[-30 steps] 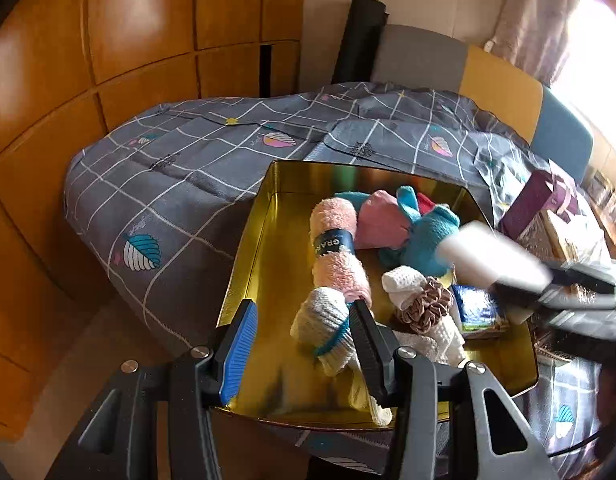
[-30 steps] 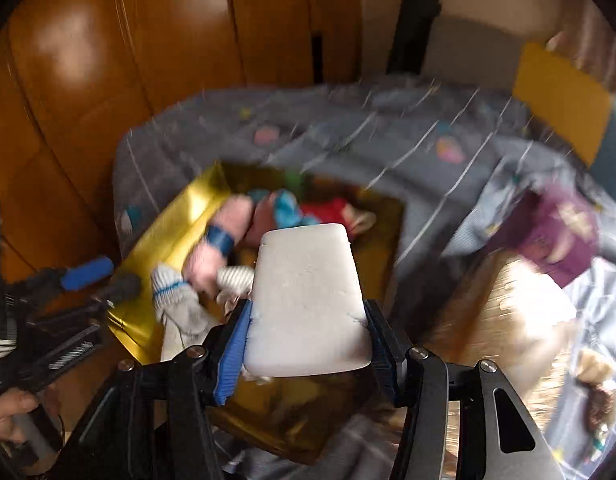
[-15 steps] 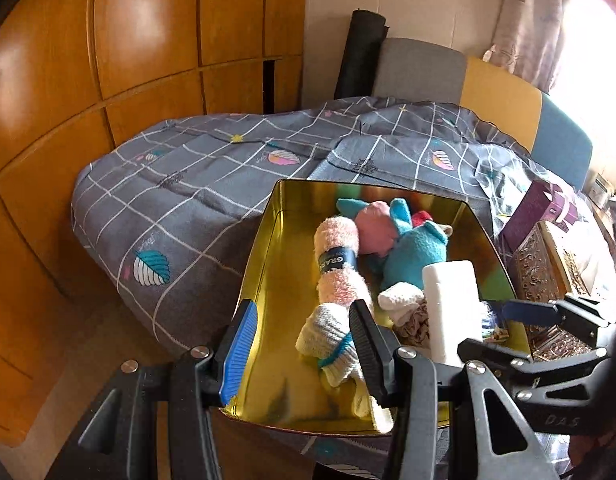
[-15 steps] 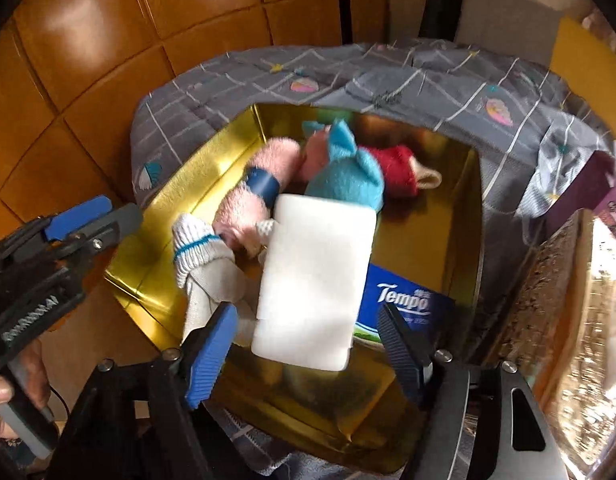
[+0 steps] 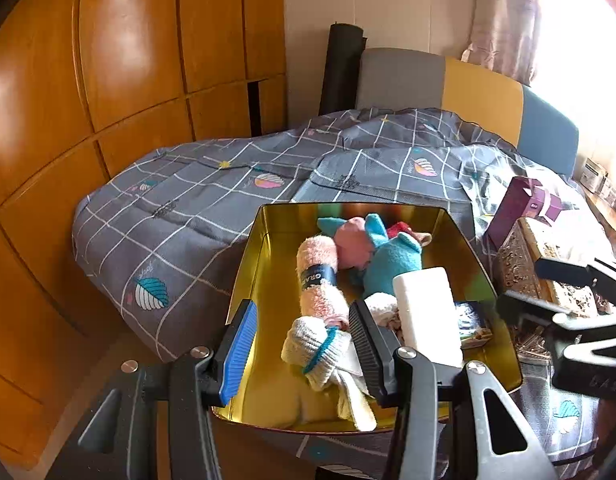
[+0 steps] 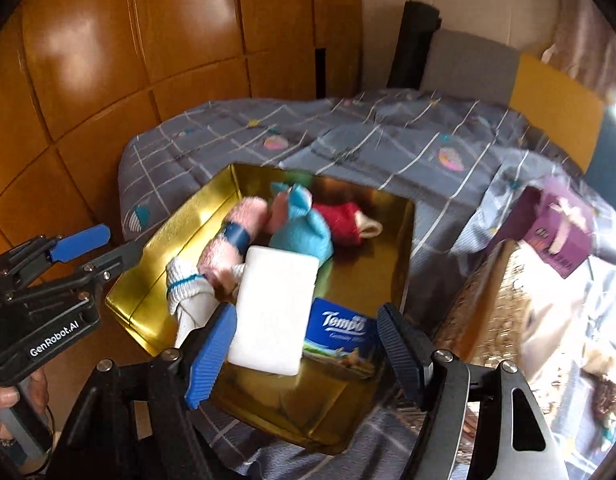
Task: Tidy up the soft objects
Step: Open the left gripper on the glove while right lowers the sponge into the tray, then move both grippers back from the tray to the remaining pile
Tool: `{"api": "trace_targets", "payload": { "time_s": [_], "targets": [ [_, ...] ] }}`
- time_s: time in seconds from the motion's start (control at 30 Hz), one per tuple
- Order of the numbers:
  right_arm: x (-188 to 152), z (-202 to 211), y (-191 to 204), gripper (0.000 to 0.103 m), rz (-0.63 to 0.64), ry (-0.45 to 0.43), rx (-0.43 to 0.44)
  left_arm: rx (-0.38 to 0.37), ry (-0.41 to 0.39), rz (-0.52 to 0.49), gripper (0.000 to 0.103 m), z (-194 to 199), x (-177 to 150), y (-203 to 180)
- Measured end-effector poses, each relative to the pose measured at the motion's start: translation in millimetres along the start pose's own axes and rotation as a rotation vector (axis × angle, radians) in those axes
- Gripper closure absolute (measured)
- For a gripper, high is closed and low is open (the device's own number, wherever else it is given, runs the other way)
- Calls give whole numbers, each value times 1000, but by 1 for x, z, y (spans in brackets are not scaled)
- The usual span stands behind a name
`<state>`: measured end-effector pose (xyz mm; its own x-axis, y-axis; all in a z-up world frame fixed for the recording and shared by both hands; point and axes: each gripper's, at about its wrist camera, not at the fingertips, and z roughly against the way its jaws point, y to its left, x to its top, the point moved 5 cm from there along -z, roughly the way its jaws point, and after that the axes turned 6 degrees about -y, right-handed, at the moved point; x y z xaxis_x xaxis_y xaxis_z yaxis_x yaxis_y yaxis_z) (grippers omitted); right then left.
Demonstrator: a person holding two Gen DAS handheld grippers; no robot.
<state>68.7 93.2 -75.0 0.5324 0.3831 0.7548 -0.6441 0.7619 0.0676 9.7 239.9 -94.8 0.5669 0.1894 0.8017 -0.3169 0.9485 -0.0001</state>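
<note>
Contents of the shiny gold rectangular metal tin, which sits on the grey checked bedspread:

- Rolled pink fluffy towel with a dark blue paper band, lying lengthwise at the tin's centre-left.
- Pink plush toy with turquoise ears, toward 12 o'clock, touching the towel's far end.
- Turquoise plush toy, just at 3 o'clock of the pink one and leaning on it.
- Red knitted item with a cream cuff, behind the turquoise toy at the far wall.
- White rolled sock with a turquoise stripe, at 6 o'clock, by the near wall.
- White rectangular foam sponge, lying tilted across the pile, partly covering the blue Tempo tissue packet at 4 o'clock.

Left gripper: released, jaws apart and holding nothing, poised over the near rim at either side of the sock.

Right gripper: released, jaws spread wide; the sponge lies between them, its edge close to the blue pad, not clamped.

Outside the tin, at 3 o'clock: purple cardboard box on the bed.
</note>
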Motion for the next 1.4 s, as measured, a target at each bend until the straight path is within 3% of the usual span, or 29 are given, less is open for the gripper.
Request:
{"api": "trace_targets", "payload": {
  "time_s": [0.33, 0.7, 1.13, 1.4],
  "targets": [
    [12, 51, -50, 28, -85, -119, -88, -19, -30, -60, 55, 11, 9, -22],
    [-4, 100, -152, 28, -240, -169, -271, -48, -70, -148, 55, 23, 24, -53],
    [-52, 154, -278, 26, -415, -169, -519, -116, -112, -256, 55, 38, 38, -104],
    [-109, 170, -366, 26, -550, -119, -686, -170, -149, -342, 55, 50, 49, -146]
  ]
}}
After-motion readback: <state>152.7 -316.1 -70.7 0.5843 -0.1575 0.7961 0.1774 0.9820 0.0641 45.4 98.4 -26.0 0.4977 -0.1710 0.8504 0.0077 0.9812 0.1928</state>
